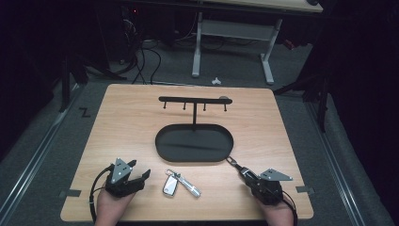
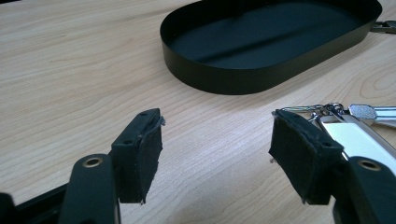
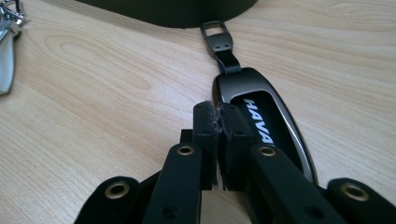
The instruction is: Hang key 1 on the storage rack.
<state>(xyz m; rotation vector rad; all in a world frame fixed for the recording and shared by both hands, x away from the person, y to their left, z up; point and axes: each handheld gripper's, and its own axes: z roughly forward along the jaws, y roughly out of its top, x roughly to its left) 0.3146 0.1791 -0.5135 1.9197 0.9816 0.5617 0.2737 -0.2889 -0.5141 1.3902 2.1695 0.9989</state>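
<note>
Two key fobs on a table before a hook stand, neither yet hung.
Right gripper [image 3: 218,122], jaws pressed together on nothing, lies at lower right beside the dark key fob [image 3: 261,121], near the tray [image 1: 162,146]. Left gripper [image 2: 215,140], wide open, waits beside the silver key fob [image 1: 170,184] at lower centre; hooks [image 1: 195,100] remain bare.

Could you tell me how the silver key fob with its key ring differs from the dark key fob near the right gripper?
The silver key fob is pale and shiny, with a ring and a metal key attached; the dark key fob is gunmetal with white lettering and a strap loop. The silver one lies free beside the open left gripper, untouched; the dark one lies right beside the shut right gripper, its loop at the black tray. Both lie flat on the wooden table.
</note>
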